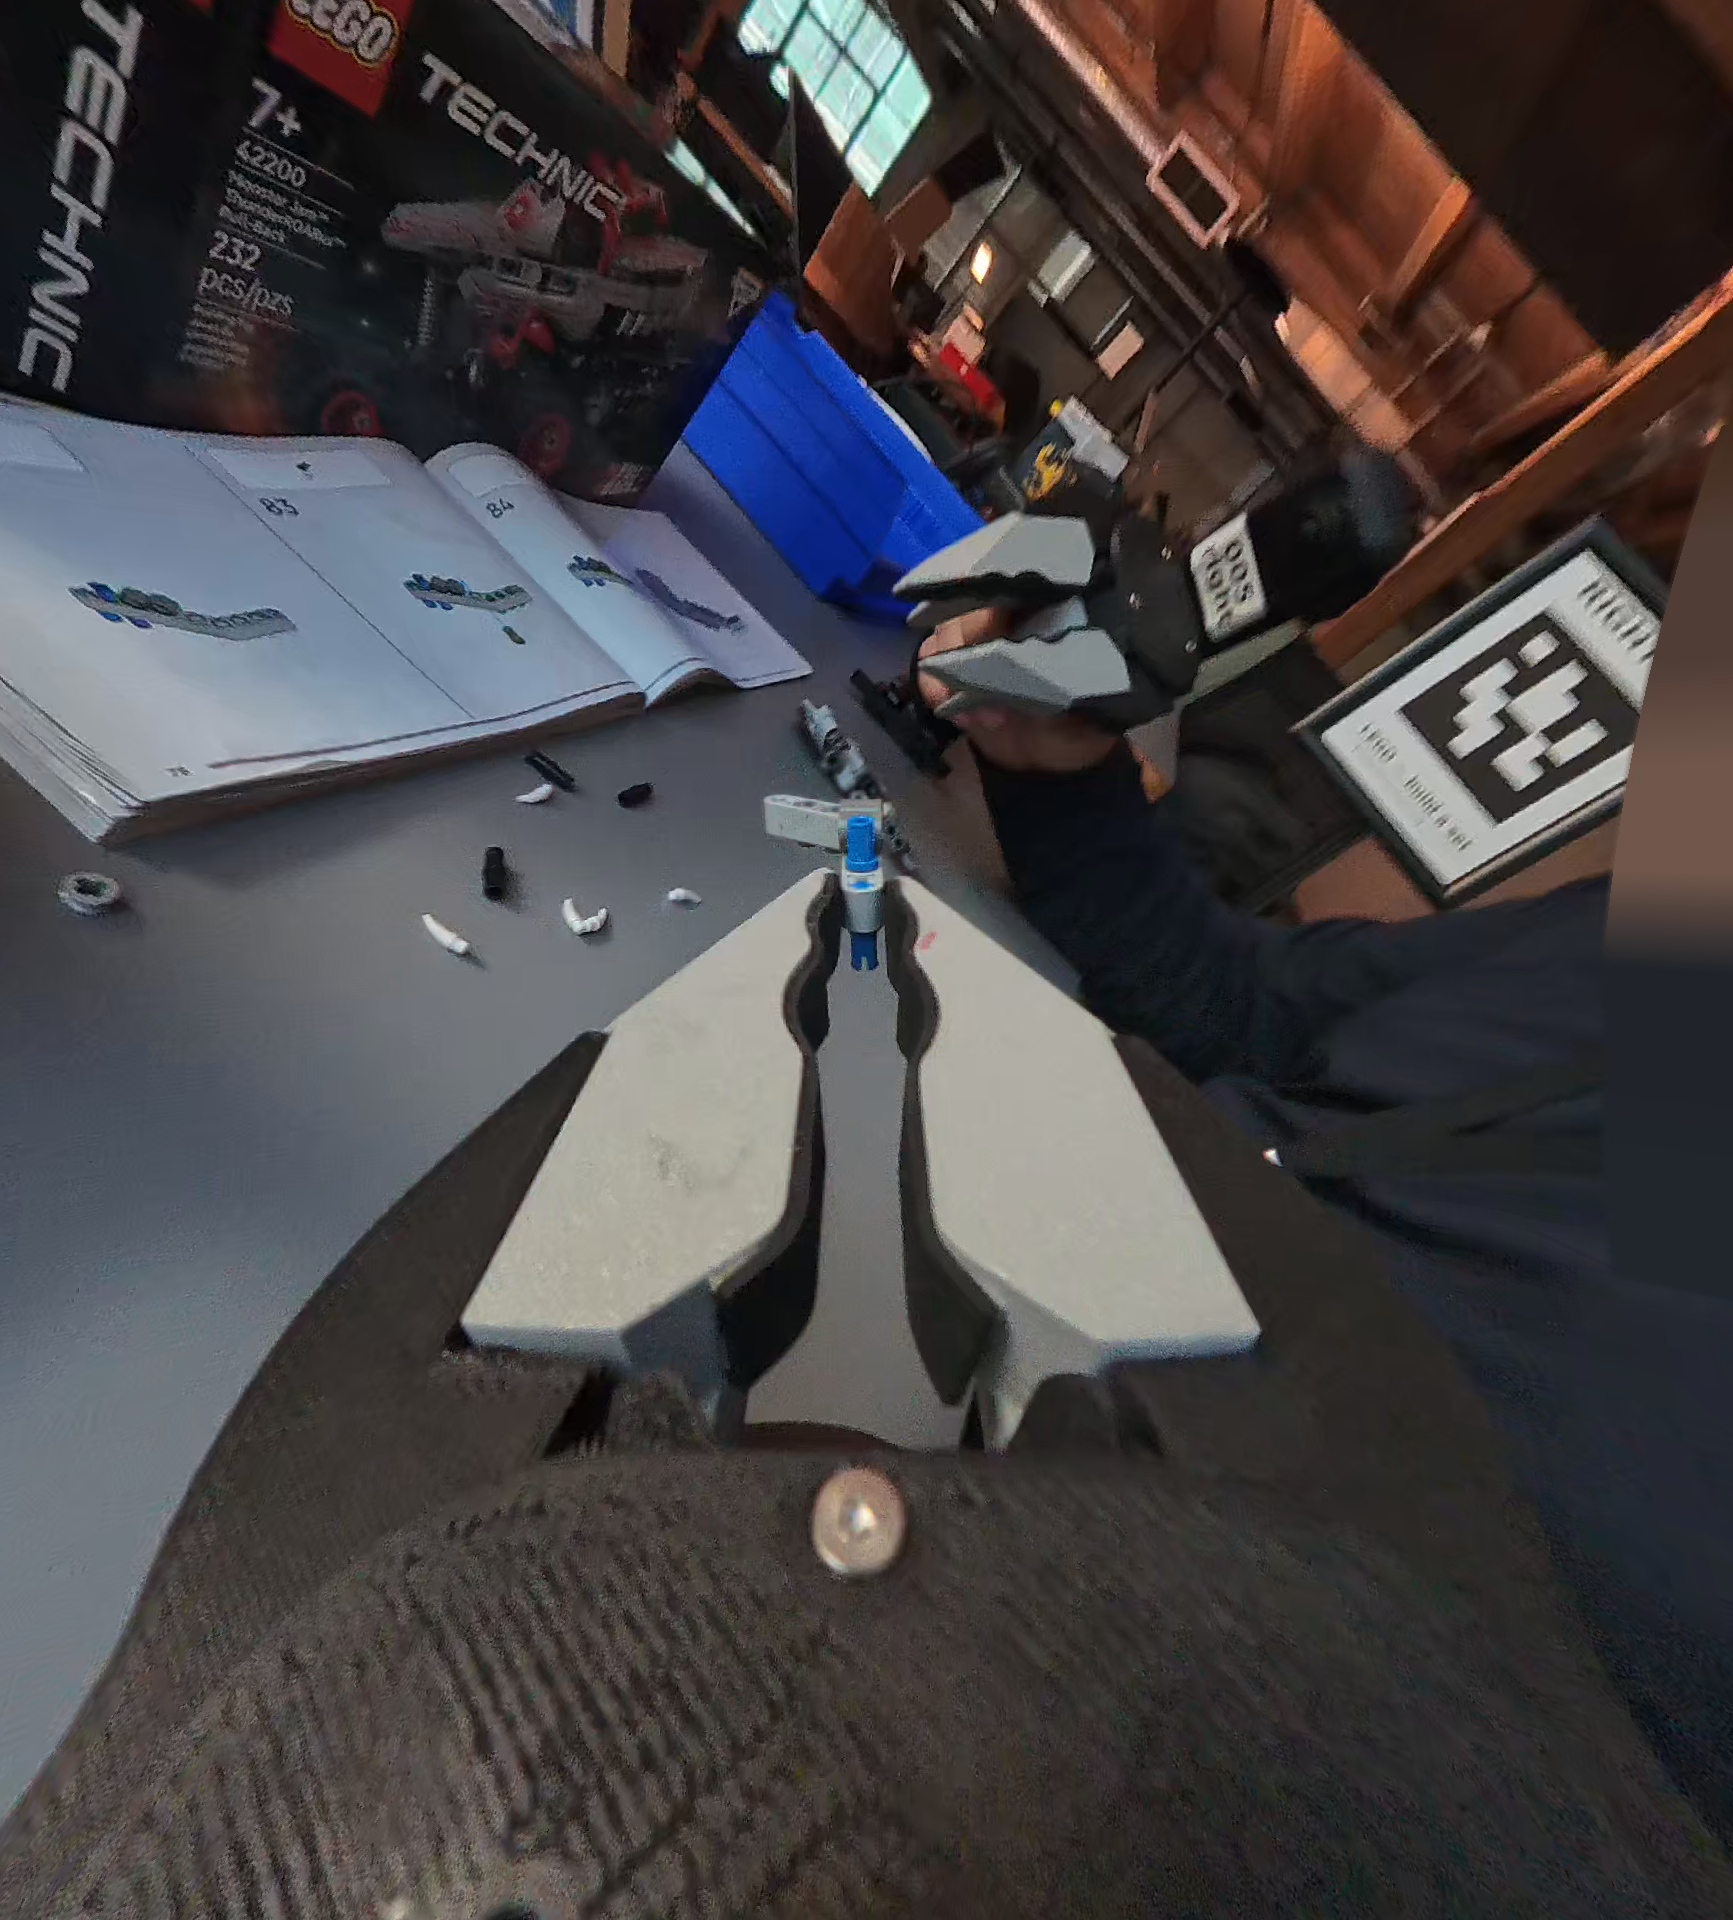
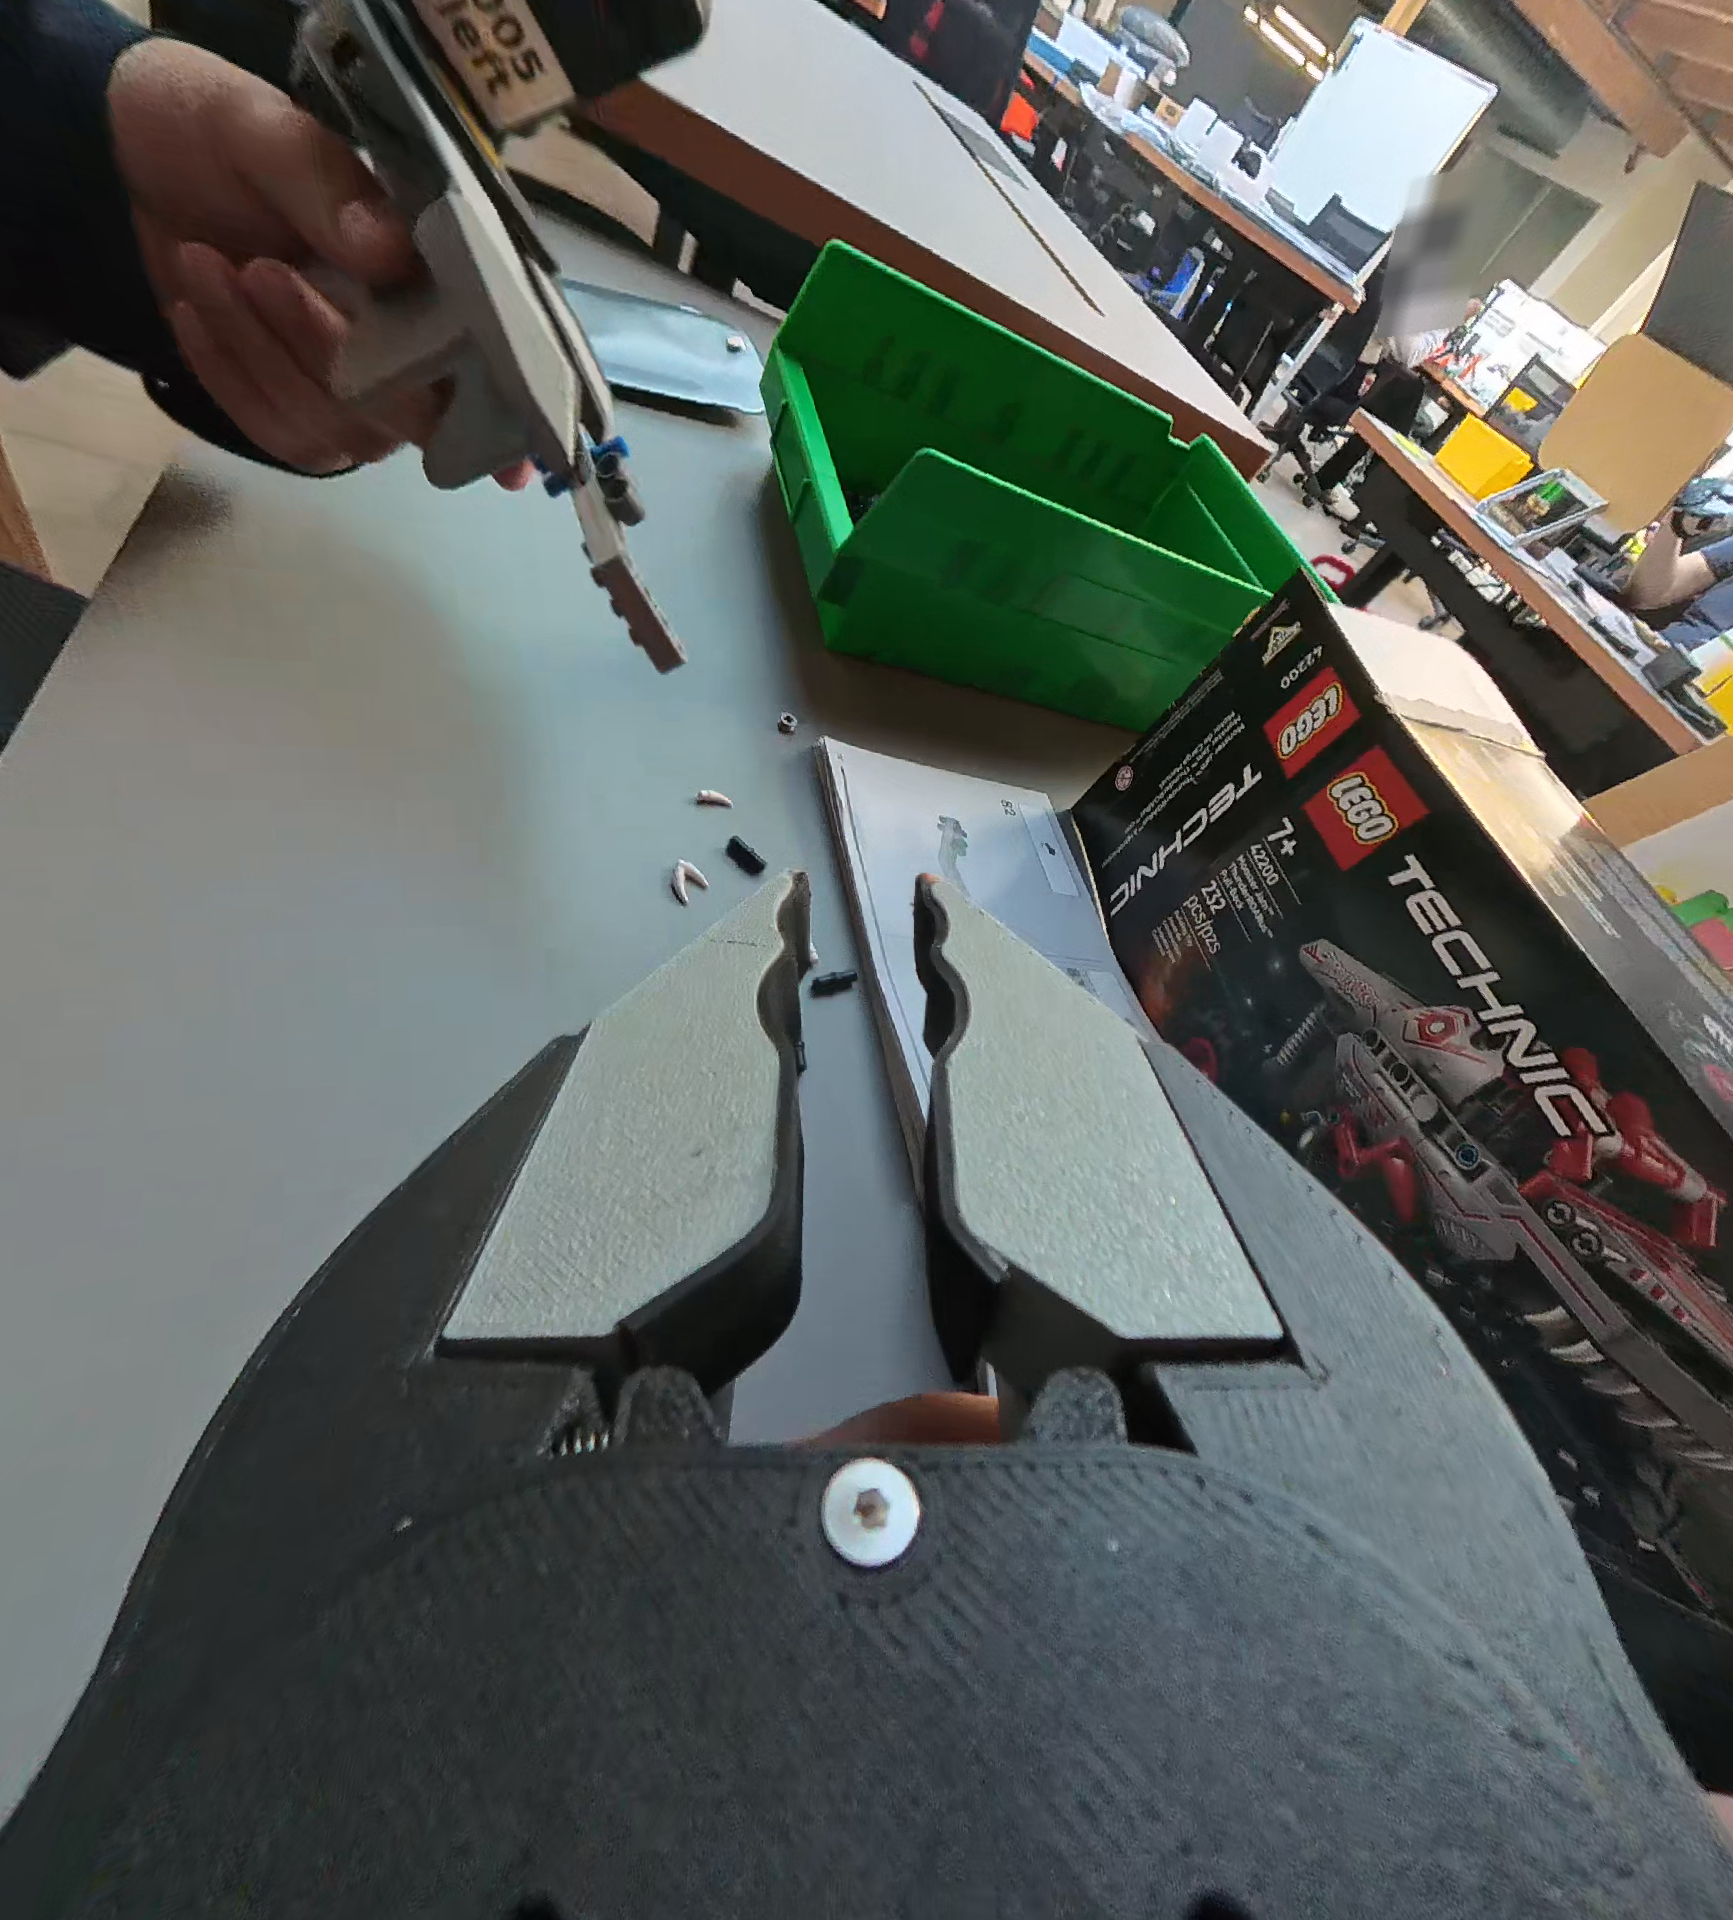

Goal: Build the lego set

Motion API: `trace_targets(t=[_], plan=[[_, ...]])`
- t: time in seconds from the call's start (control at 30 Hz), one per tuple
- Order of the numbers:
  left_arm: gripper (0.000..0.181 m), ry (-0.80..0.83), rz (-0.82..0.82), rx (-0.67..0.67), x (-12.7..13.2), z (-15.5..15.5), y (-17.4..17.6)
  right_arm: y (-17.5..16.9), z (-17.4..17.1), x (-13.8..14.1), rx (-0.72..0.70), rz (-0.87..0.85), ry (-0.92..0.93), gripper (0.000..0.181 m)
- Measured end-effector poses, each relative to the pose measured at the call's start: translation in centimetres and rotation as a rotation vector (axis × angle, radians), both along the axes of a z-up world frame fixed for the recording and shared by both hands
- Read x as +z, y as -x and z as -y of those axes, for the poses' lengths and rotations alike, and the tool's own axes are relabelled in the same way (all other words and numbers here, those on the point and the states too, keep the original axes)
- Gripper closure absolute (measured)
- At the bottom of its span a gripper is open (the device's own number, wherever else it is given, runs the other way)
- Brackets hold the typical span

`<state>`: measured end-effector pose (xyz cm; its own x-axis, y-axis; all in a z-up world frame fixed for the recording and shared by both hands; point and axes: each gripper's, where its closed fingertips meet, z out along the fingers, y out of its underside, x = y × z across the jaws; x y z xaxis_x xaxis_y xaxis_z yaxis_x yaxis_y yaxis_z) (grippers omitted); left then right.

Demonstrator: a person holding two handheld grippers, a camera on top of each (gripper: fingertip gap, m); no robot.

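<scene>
The left gripper is pinching a small grey-and-blue assembly above the table, near the booklet. The right gripper is hovering beside the booklet, fingers parted and empty.

Green bin sits open on the grey table, toward its far edge, contents too dark to tell. Blue bin stands at the table's far edge in the left wrist view, and past the table's right edge leans a framed black-and-white marker sign. Beyond are long workbenches crowded with gear, a whiteboard, a yellow bin, windows and wooden beams.
</scene>
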<state>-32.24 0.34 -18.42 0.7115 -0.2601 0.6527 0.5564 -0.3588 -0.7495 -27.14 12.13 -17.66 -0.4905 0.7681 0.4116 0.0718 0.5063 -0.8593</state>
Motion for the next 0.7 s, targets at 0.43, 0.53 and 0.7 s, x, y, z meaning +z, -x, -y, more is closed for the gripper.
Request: trace_targets(t=[0.43,0.53,0.7], plan=[[0.176,0.102,-0.523,-0.22,-5.4,0.4,0.9,0.5,-1.6,-1.5,-0.045,0.043,0.029,0.165],[0.176,0.033,-0.586,-0.282,-5.0,0.7,0.1,0.6,-1.5,-1.6,-0.041,0.047,0.03,0.165],[0.176,-0.106,-0.581,-0.313,-3.3,1.1,-0.4,0.6,-1.1,-1.5,-0.029,0.044,0.041,0.165]])
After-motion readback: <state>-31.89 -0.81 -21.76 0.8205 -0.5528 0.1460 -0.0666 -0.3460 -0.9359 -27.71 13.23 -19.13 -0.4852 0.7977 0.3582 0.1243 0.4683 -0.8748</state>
